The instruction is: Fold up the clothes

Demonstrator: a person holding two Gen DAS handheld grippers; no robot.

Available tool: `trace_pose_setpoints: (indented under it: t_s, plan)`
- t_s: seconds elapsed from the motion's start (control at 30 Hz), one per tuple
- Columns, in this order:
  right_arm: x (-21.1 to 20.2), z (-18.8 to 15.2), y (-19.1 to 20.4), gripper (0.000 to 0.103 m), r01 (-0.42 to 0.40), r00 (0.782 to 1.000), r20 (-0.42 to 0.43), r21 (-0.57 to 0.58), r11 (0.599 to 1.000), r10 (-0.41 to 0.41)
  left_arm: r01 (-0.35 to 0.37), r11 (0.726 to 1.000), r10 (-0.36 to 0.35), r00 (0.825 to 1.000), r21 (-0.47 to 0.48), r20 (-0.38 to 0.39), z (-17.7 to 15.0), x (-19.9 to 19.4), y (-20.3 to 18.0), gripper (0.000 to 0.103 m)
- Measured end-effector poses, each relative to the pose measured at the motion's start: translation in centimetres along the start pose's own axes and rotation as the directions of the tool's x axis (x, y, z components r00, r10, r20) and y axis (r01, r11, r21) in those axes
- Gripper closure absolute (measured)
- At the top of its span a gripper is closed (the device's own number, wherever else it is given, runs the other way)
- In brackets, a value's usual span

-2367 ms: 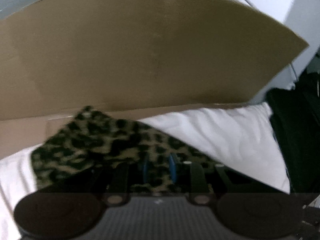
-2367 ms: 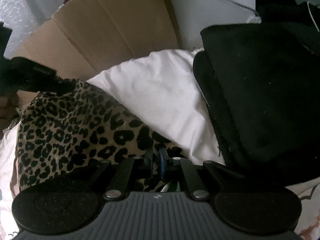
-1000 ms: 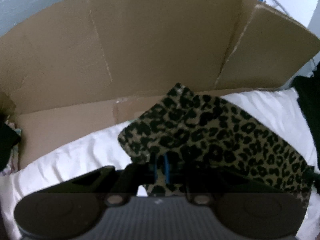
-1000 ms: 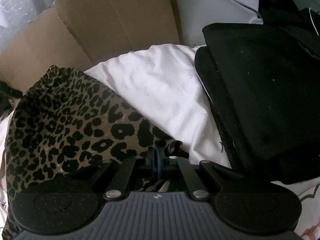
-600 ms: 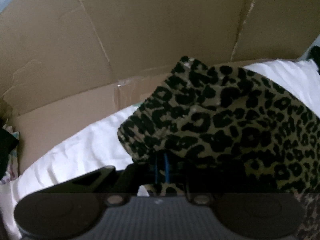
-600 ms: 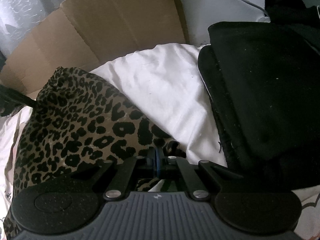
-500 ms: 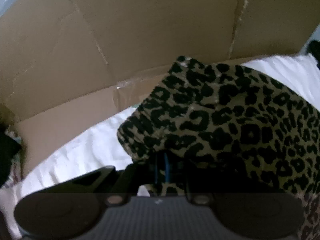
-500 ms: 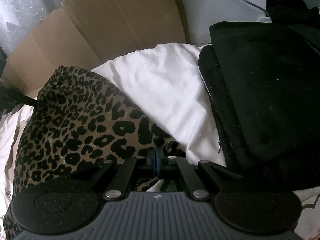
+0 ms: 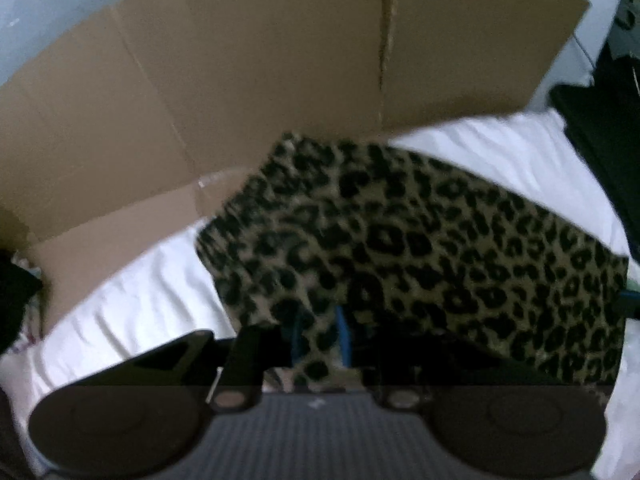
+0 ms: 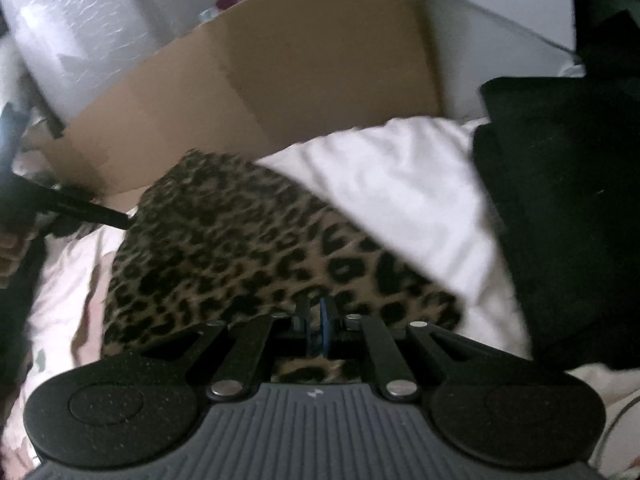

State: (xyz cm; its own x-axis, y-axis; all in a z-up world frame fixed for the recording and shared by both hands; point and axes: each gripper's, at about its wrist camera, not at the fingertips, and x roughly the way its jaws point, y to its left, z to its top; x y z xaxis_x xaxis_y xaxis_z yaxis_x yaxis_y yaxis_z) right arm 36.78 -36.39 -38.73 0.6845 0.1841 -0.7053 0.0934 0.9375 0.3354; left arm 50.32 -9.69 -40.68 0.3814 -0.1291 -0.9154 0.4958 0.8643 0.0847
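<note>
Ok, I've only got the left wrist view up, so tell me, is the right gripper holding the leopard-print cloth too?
Observer: Yes. The right gripper is shut on the near edge of the leopard-print cloth.
Operator: What's that dark sliver off to the right?
Observer: A stack of black clothes. It lies on the white bedding, with a strip of bedding between it and the cloth.
Operator: Can you see my gripper from the other side?
Observer: One of the fingers of the left gripper shows, with its tip at the cloth's left corner.
</note>
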Motion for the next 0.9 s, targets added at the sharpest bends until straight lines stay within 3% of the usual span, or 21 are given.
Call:
trace_pose_setpoints:
  t_s: [0.17, 0.4, 0.57, 0.9]
  plan:
    - [1.1, -0.7, 2.3, 0.096, -0.036, 0.998, -0.047, -0.058, 0.998, 0.034, 0.009, 1.000, -0.009, 0.999, -0.009, -0.035, -2.6, 2.6, -0.5, 0.083]
    - [1.7, -3.0, 3.9, 0.078, -0.011, 0.993, -0.119, -0.172, 0.985, -0.010, 0.008, 0.999, -0.007, 1.000, -0.043, 0.009, -4.5, 3.3, -0.5, 0.083]
    - [0.4, -3.5, 4.1, 0.078, -0.004, 0.992, -0.122, -0.159, 0.987, -0.016, 0.045, 0.996, -0.044, 0.999, -0.075, 0.016, -6.0, 0.7, -0.2, 0.082]
    - [-1.9, -4.2, 5.6, 0.077, -0.022, 0.993, -0.115, -0.155, 0.988, 0.004, 0.116, 0.981, -0.119, 0.993, -0.158, -0.014, -12.6, -5.4, 0.4, 0.077]
